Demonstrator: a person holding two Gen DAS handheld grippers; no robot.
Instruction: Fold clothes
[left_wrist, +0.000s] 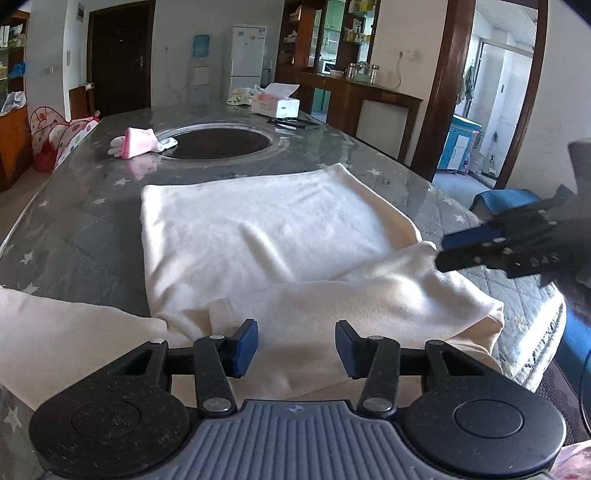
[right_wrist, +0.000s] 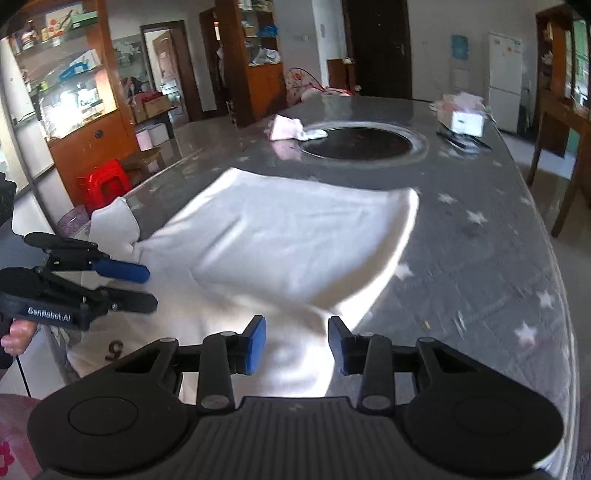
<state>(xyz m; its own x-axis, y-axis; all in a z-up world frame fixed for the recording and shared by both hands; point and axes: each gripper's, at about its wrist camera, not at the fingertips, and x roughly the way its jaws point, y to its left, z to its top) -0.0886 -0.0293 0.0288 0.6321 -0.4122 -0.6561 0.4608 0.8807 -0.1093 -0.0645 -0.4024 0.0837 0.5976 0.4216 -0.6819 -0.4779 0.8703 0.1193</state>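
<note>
A cream-white garment (left_wrist: 258, 229) (right_wrist: 288, 236) lies spread on the grey star-patterned table (left_wrist: 85, 229) (right_wrist: 480, 258). Its near part is folded over in a loose ridge, and a sleeve (left_wrist: 55, 325) trails off to the left. In the left wrist view my left gripper (left_wrist: 297, 347) is open over the garment's near edge, with cloth under the gap. The right wrist view shows it from the side (right_wrist: 147, 286) with its fingers apart. My right gripper (right_wrist: 297, 345) is open too, over the near right corner. Its tips (left_wrist: 441, 254) touch the raised end of the ridge.
A pink and white cloth bundle (left_wrist: 138, 142) (right_wrist: 291, 129) lies beside a dark round inset (left_wrist: 221, 142) (right_wrist: 358, 142) in the table's middle. A tissue box (left_wrist: 275, 103) (right_wrist: 467, 120) stands at the far end. A red stool (right_wrist: 105, 181) and cabinets stand beyond the table's left edge.
</note>
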